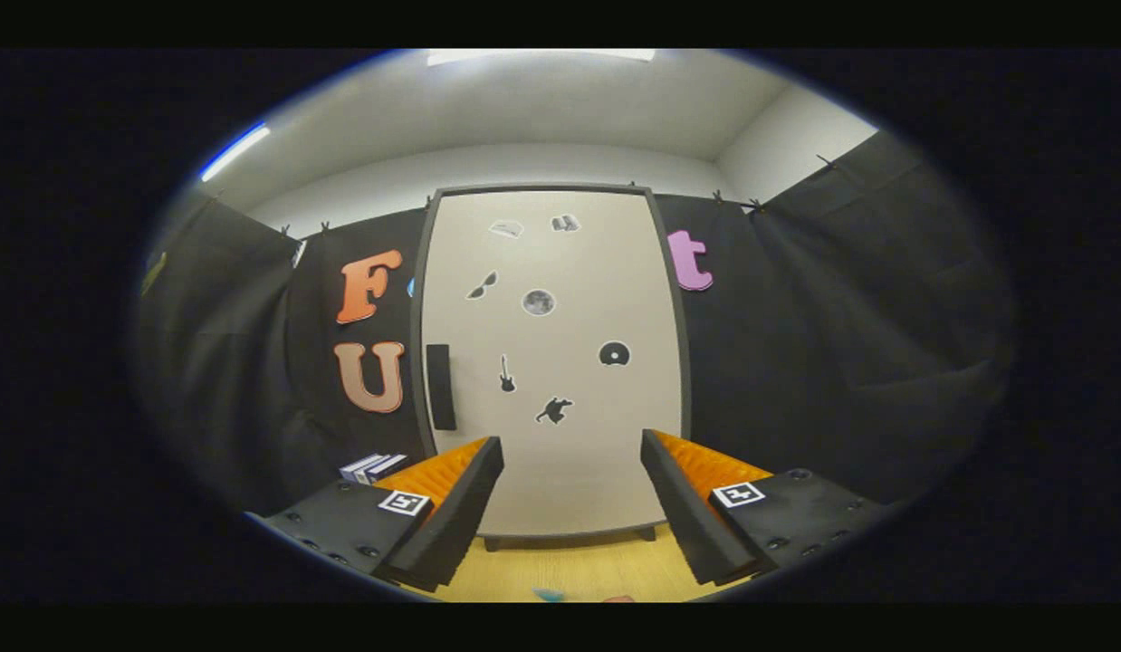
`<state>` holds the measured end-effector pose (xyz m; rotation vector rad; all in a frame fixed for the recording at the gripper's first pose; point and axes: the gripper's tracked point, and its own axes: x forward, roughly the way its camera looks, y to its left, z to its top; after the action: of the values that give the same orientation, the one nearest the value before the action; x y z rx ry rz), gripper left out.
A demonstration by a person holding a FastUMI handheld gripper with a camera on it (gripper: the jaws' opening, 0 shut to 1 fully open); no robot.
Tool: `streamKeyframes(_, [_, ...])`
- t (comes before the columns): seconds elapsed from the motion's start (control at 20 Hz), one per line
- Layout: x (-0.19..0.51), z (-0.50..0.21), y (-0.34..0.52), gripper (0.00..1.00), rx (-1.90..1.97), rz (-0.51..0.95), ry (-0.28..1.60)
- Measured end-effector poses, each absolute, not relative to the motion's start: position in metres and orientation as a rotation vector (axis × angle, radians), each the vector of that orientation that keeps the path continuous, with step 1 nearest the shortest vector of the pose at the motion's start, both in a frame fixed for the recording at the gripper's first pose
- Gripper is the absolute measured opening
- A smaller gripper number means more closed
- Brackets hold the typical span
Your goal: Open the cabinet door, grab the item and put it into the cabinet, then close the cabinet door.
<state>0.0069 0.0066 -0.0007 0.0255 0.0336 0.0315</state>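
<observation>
The cabinet door (551,362) is shut, stiff and flat. We think we should pull its dark handle (440,387). Our fingers (571,507) are wide apart, holding nothing.

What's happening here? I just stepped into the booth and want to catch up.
A hand-held gripper faces a closed cabinet door with small stickers on it. Its two fingers stand open and hold nothing, short of the door. The dark handle sits along the door's left edge, beyond the left finger. A few books rest beside the cabinet, just past that finger. The cabinet stands on a wooden table. The door has not been opened yet.
</observation>
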Motion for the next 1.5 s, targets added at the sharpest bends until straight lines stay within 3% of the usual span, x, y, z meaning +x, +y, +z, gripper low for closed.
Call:
streamKeyframes(0.4, [0.11, 0.004, 0.126, 0.96, -0.011, 0.16, 0.053])
streamKeyframes(0.7, [0.193, -0.03, 0.159, 0.95, -0.08, 0.137, 0.185])
streamKeyframes(0.75, [0.198, -0.034, 0.16, 0.92, -0.061, 0.132, 0.204])
streamKeyframes(0.95, [0.204, -0.036, 0.159, 0.52, -0.02, 0.122, 0.224])
streamKeyframes(1.1, [0.201, -0.038, 0.157, 0.37, 0.001, 0.129, 0.236])
streamKeyframes(1.3, [0.184, -0.035, 0.153, 0.29, -0.008, 0.143, 0.238])
streamKeyframes(1.5, [0.121, -0.02, 0.126, 0.2, 0.016, 0.159, 0.223])
